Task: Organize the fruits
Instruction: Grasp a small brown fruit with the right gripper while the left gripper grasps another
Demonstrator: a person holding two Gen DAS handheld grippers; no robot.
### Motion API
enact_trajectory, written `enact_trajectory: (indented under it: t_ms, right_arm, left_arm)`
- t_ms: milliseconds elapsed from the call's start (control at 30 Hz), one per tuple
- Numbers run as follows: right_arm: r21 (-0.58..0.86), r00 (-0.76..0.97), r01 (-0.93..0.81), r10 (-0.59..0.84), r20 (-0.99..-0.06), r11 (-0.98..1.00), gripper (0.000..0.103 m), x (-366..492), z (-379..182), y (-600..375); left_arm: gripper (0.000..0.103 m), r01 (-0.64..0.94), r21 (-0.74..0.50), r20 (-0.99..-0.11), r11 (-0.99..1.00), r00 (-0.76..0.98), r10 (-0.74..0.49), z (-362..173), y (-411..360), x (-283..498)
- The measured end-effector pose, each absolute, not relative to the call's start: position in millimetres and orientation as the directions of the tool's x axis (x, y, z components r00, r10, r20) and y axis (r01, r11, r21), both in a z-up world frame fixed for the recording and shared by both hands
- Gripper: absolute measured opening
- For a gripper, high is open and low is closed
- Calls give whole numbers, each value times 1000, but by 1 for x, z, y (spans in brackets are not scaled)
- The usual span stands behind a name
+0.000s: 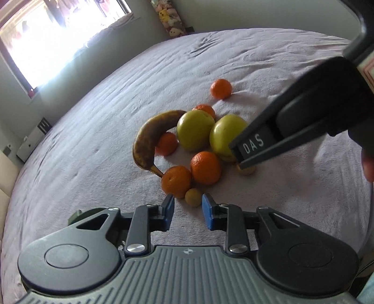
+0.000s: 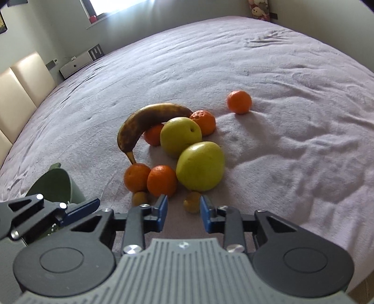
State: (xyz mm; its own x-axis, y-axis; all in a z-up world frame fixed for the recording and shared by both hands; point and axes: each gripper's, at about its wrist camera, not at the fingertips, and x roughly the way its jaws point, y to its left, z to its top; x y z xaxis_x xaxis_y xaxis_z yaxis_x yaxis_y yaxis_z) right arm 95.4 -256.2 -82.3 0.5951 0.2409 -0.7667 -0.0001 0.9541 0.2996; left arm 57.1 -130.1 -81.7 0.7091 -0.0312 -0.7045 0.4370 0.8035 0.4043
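A cluster of fruit lies on the lilac bedspread (image 1: 93,145): a brown-spotted banana (image 1: 152,135), two green apples (image 1: 195,133) (image 1: 225,136), several mandarins (image 1: 205,167), and two small yellow-brown fruits. My left gripper (image 1: 188,207) is open, with one small fruit (image 1: 193,197) just beyond its blue tips. My right gripper (image 2: 183,207) is open, with the other small fruit (image 2: 192,201) between its tips. The right gripper also shows in the left wrist view (image 1: 243,152), over that fruit (image 1: 246,170). One mandarin (image 2: 239,102) lies apart, farther back.
A green bowl-like container (image 2: 55,184) stands at the lower left beside the left gripper's finger (image 2: 79,208). Cream headboard panels (image 2: 21,86) and a white box (image 2: 74,64) are to the far left. A window (image 1: 46,39) and stuffed toys (image 1: 169,19) are beyond the bed.
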Motion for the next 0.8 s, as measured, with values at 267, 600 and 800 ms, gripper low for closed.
enact_trajectory:
  t_ms: [267,600,800]
  right_arm:
    - [328,557,15,265,-787,944,27,111,-102,-266]
    - [372,517,-4,320,-794,928,27,129,-113,-268]
    - [390,504,14,330,-798,921,27,133,-120,-270]
  left_arm:
    - [47,463,478,-697,746,717,1,-104,-141,66]
    - [47,491,564,-700,664,710,70,-124,-144,82]
    - [47,513,573,-710,639,700,75,-132,-149,87]
